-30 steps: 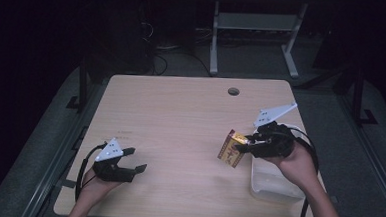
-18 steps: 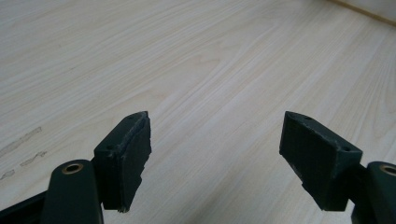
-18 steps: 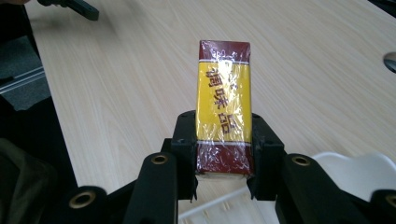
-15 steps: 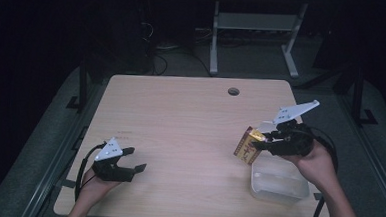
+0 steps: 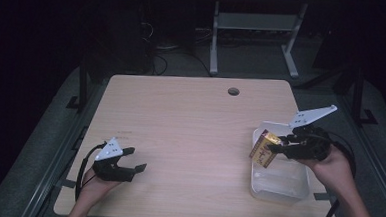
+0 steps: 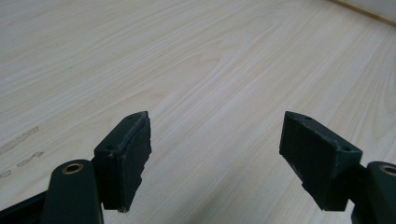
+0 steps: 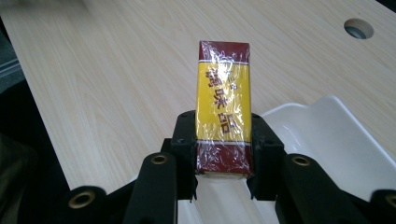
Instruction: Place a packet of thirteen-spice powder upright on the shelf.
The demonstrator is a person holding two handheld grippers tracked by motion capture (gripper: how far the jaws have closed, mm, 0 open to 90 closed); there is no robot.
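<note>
The right gripper view showed the right gripper (image 7: 223, 154) clamped on a yellow and dark-red packet (image 7: 223, 107), its two black jaws pressing the packet's long sides near the lower end. The packet was wrapped in clear film, with red characters printed down the yellow middle band, and it stood up out of the jaws. Beneath and to the right of the jaws lay the rim of a white plastic tray (image 7: 336, 126), and farther off was the pale wooden table (image 7: 107, 74), with a round cable hole (image 7: 358, 28) at the far right.

In the high view the right gripper (image 5: 274, 148) held the packet (image 5: 262, 148) tilted over the left edge of the tray (image 5: 282, 186), which sat at the table's near right corner. The cable hole (image 5: 233, 91) lay toward the far edge of the table (image 5: 190, 123).

At the near left, the left gripper (image 5: 133, 158) rested low over the table, well apart from the tray. In the left gripper view its jaws stood apart with nothing between them (image 6: 215, 154), above bare wood (image 6: 210, 56).
</note>
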